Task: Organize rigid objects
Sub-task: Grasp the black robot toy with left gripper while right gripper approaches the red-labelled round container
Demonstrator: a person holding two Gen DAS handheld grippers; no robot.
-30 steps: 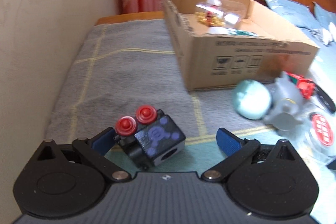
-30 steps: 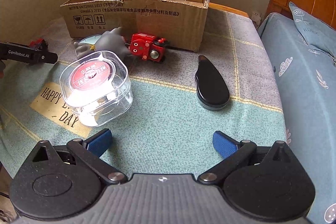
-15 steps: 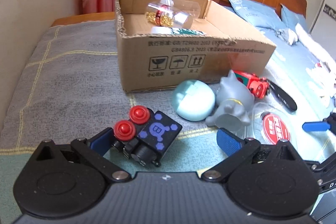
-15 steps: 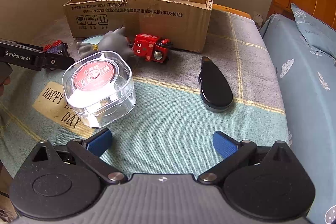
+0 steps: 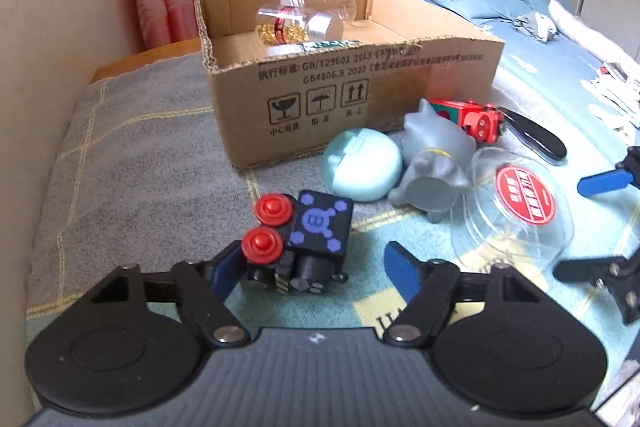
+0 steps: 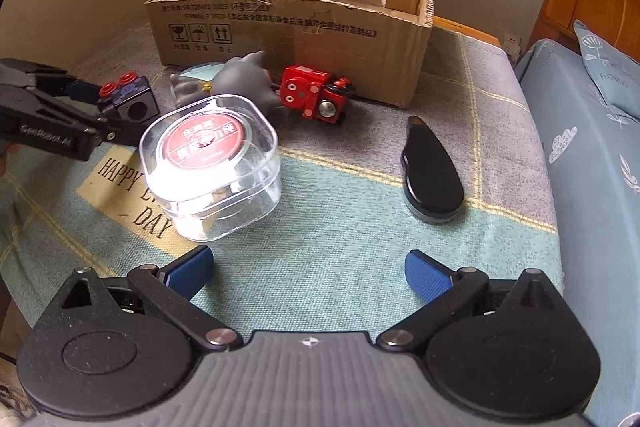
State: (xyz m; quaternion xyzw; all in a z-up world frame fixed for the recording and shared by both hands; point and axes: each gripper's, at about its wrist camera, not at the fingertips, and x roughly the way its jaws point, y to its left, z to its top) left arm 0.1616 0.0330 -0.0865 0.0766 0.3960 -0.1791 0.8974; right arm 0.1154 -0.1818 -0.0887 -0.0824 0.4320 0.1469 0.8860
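Nearest to us, the left gripper (image 5: 316,267) is closing its jaws around the black toy robot (image 5: 304,239), which lies on the blanket well in front of the cardboard box (image 5: 352,99). The left pad already sits against the toy's red-capped side, while the right pad stands clear of it, so we do not yet have a grip. Our worry is that the single pad in contact shoves the toy sideways or rolls it on its wheels before the other pad arrives, leaving us a skewed pinch on a corner. A hold like that could slip on the way up to the box.

The right gripper (image 6: 308,275) hangs wide and empty, farther from the box than the clear plastic case (image 6: 212,163).

Closer to the box lie the pale blue dome (image 5: 362,169) and the grey figure (image 5: 434,163); a wide swing with the toy could knock them. Beside the box wall lies the red toy robot (image 6: 316,95).
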